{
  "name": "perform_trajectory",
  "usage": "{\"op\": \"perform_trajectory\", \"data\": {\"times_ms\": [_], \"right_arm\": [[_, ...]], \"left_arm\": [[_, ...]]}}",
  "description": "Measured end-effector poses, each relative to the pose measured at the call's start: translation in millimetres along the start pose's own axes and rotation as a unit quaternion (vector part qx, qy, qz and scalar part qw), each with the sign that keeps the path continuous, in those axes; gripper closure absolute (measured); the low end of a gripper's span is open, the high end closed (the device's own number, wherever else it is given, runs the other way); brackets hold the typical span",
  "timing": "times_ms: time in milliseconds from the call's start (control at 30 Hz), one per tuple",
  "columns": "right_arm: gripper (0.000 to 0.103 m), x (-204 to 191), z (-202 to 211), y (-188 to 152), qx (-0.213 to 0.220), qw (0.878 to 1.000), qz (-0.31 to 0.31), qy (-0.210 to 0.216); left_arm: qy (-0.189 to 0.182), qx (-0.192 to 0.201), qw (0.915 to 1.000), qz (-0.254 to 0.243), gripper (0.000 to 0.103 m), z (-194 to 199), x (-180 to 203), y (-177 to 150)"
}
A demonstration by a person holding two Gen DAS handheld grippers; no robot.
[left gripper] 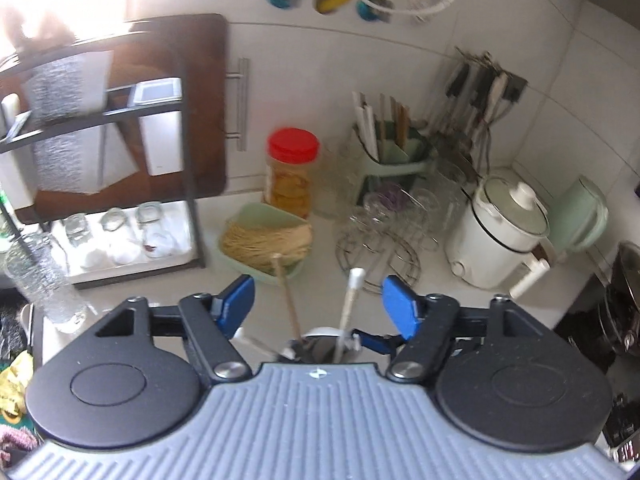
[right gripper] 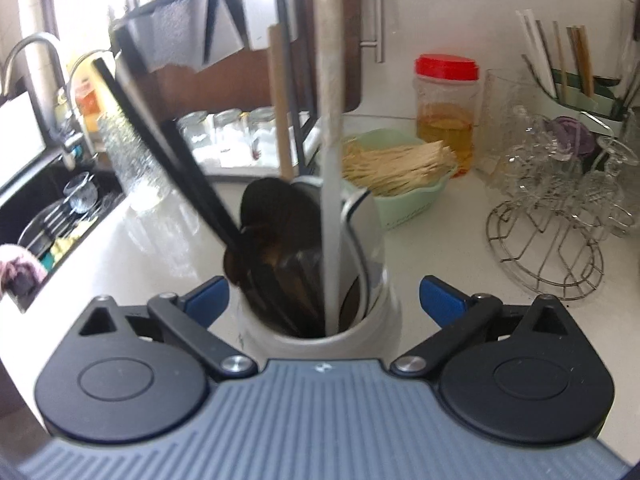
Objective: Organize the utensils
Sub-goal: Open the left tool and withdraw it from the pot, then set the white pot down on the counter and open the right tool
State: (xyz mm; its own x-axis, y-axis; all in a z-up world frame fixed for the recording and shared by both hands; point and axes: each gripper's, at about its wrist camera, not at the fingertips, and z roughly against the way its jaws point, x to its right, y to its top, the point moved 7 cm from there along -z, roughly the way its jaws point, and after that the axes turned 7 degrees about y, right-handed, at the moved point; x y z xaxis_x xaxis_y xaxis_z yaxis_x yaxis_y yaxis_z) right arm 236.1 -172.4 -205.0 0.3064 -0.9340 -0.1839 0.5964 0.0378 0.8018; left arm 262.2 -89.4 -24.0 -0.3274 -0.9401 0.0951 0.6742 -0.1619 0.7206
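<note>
A white utensil holder (right gripper: 380, 312) stands on the white counter between the fingers of my right gripper (right gripper: 324, 296), which is open, its blue pads clear of the holder's sides. In the holder are black tongs (right gripper: 168, 136), dark spoons, a wooden handle (right gripper: 278, 104), a pale long handle (right gripper: 330, 80) and a shiny metal blade (right gripper: 362, 220). My left gripper (left gripper: 318, 306) hangs open above the same holder (left gripper: 320, 334). A wooden handle (left gripper: 286, 292) and a white handle (left gripper: 351, 300) rise between its pads, touching neither.
A green basket of dry noodles (left gripper: 266, 240), a red-lidded jar (left gripper: 292, 172), a green chopstick caddy (left gripper: 394, 156), a wire rack of glasses (left gripper: 384, 236) and a white electric pot (left gripper: 500, 232) stand behind. A black shelf with jars (left gripper: 120, 236) is left; the sink (right gripper: 60, 216) lies far left.
</note>
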Motion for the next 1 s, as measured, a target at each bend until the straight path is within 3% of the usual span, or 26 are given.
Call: {"op": "perform_trajectory", "data": {"times_ms": [233, 500, 767, 1000], "right_arm": [[0.0, -4, 27, 19, 0.008, 1.0, -0.016, 0.013], [0.0, -9, 80, 38, 0.027, 0.999, -0.037, 0.004], [0.0, -13, 142, 39, 0.052, 0.997, -0.047, 0.004], [0.0, -16, 185, 26, 0.046, 0.998, -0.051, 0.013]], "left_arm": [[0.012, 0.023, 0.9985, 0.048, 0.026, 21, -42, 0], [0.027, 0.061, 0.9966, 0.049, 0.026, 60, -57, -4], [0.061, 0.078, 0.9927, 0.069, 0.026, 99, -50, -45], [0.095, 0.071, 0.9892, 0.086, 0.026, 131, -26, -101]]}}
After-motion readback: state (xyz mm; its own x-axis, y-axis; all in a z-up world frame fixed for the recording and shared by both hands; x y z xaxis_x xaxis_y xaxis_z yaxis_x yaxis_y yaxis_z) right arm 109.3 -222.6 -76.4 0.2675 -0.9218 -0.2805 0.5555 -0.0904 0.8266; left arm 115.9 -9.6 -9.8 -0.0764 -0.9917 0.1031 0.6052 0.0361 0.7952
